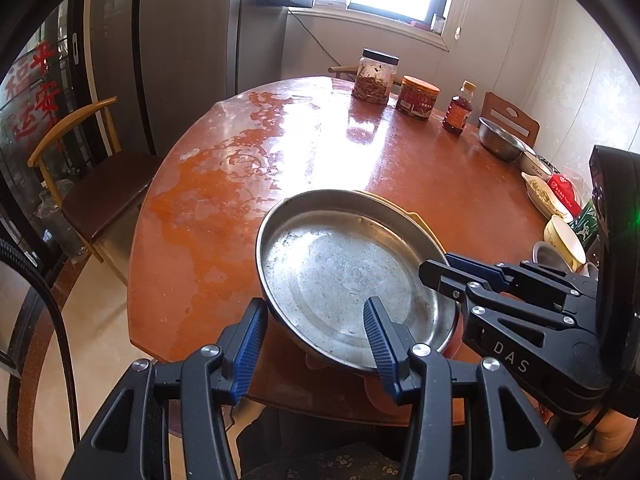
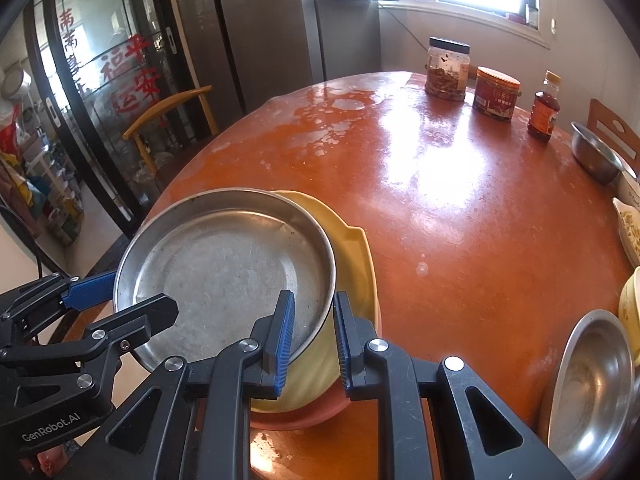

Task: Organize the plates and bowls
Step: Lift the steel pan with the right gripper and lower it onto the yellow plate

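A round steel pan (image 1: 340,272) (image 2: 224,264) rests, slightly tilted, on a yellow dish (image 2: 352,256) (image 1: 420,220), which sits on an orange plate (image 2: 296,416) at the near edge of the round red table (image 2: 460,208). My left gripper (image 1: 314,340) (image 2: 136,294) straddles the pan's near-left rim, one pad outside the wall and one inside, closed on it. My right gripper (image 2: 312,340) (image 1: 440,270) is shut on the pan's right rim, its outer pad beside the yellow dish.
A steel bowl (image 2: 592,384) lies at the near right, beside a cream bowl (image 1: 564,240) and a dish of food (image 1: 544,196). Another steel bowl (image 1: 500,140), two jars (image 1: 376,76) (image 1: 418,98) and a bottle (image 1: 458,110) stand at the back. A chair (image 1: 100,184) stands left.
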Demonstrator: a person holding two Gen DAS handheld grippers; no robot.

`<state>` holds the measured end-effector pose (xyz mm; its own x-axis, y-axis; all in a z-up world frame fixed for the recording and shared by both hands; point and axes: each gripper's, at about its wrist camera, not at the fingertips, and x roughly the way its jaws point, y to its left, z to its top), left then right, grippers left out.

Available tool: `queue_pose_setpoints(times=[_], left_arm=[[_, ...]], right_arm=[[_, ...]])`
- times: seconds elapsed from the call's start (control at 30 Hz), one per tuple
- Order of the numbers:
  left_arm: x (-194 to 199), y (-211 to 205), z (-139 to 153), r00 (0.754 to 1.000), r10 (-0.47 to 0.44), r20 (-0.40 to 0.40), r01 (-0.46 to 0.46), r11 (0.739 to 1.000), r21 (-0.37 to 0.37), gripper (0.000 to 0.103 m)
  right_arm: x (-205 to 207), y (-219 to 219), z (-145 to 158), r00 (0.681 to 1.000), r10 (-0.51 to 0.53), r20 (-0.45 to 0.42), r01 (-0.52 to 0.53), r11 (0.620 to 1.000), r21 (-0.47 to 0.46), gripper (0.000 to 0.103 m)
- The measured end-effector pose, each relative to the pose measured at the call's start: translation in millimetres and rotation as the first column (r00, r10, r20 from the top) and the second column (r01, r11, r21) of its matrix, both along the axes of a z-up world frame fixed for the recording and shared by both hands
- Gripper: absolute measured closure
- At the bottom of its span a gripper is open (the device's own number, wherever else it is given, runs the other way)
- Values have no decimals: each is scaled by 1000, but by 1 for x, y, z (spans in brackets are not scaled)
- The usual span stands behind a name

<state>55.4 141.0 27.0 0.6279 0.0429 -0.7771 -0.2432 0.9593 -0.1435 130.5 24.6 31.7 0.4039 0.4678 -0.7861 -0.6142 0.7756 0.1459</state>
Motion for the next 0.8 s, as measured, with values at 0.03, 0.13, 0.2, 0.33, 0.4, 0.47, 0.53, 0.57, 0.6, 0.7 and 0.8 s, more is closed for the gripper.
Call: queue_pose_setpoints(times=[0.03,0.13,0.2,0.33,0.4,0.47,0.53,0.57,0.6,0.7,0.8], left_arm=[[1,-1,-1,1000,-3,-3,3,1000,3,53],[4,-2,-5,1000,-8,-14,8,1000,1,53],[5,-3,-6,1000,-8,-20,8,1000,-4,53],[7,-3,-8,1000,-11,-24,11,1000,-3,53],[7,-3,-8,1000,-13,-26,13,1000,-4,53],[8,-4,-9,999,-15,-29,15,1000,-7,53],[9,-5,-10,999,-17,-32,17,1000,-6,53],[9,-6,-10,999,-18,-32,17,1000,-6,53],[9,-6,-10,999,-18,-32,18,1000,-6,53],[9,-6,-10,999,-17,-32,17,1000,-6,53],[10,-7,-10,999,-19,-34,19,1000,-6,53]], right_arm=[[1,-1,-1,1000,-3,-2,3,1000,0,82],[2,-2,-3,1000,-9,-7,9,1000,-1,82],[3,-3,-4,1000,-10,-9,10,1000,-2,82],[4,-3,-6,1000,-11,-7,11,1000,-5,81],[3,-3,-7,1000,-14,-5,14,1000,-6,81],[2,-3,-8,1000,-15,-4,15,1000,-10,81],[2,-2,-8,1000,-18,-1,18,1000,-17,81],[2,-2,-9,1000,-17,-1,17,1000,-19,81],[2,-1,-9,1000,-17,-2,17,1000,-22,81],[2,-2,-9,1000,-18,-4,18,1000,-19,80],[2,-1,-9,1000,-20,-5,19,1000,-17,79]])
